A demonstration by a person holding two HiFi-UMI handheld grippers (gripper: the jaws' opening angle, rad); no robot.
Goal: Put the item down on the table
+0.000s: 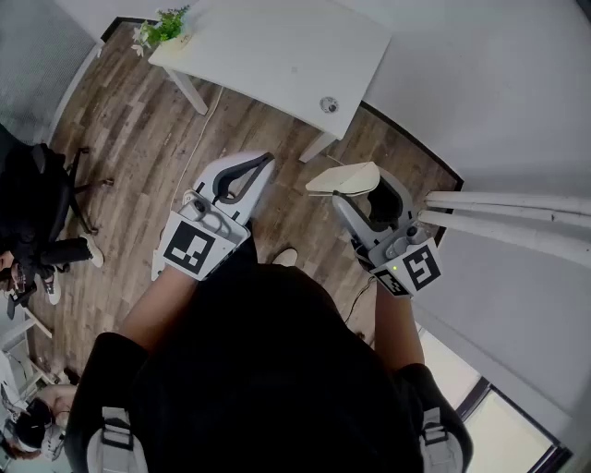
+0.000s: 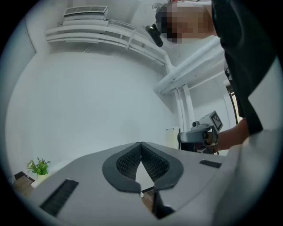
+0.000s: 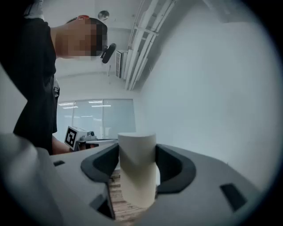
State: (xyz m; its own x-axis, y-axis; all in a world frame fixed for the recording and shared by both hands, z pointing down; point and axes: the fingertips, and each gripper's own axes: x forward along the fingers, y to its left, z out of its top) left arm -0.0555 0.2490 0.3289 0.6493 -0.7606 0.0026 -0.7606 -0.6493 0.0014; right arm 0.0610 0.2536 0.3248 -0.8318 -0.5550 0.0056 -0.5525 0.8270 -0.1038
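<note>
Right gripper (image 1: pixel 358 189) clamps the cream cylinder (image 3: pixel 137 172) between wide-set jaws, over the wood floor (image 1: pixel 138 157) and well short of the white table (image 1: pixel 277 46). Left gripper (image 2: pixel 141 148) has its jaws pressed together on nothing. To do it well: carry the cylinder above bare tabletop away from the plant (image 1: pixel 164 26), lower until its base sits flat, then release in 1 slow opening.

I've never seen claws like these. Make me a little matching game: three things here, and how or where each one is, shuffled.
Things:
1. left gripper
2. right gripper
3. green plant

States:
A. on a corner of the white table
B. jaws together, nothing held
C. clamped on a cream cylinder

Pairs: 1-B; 2-C; 3-A
</note>
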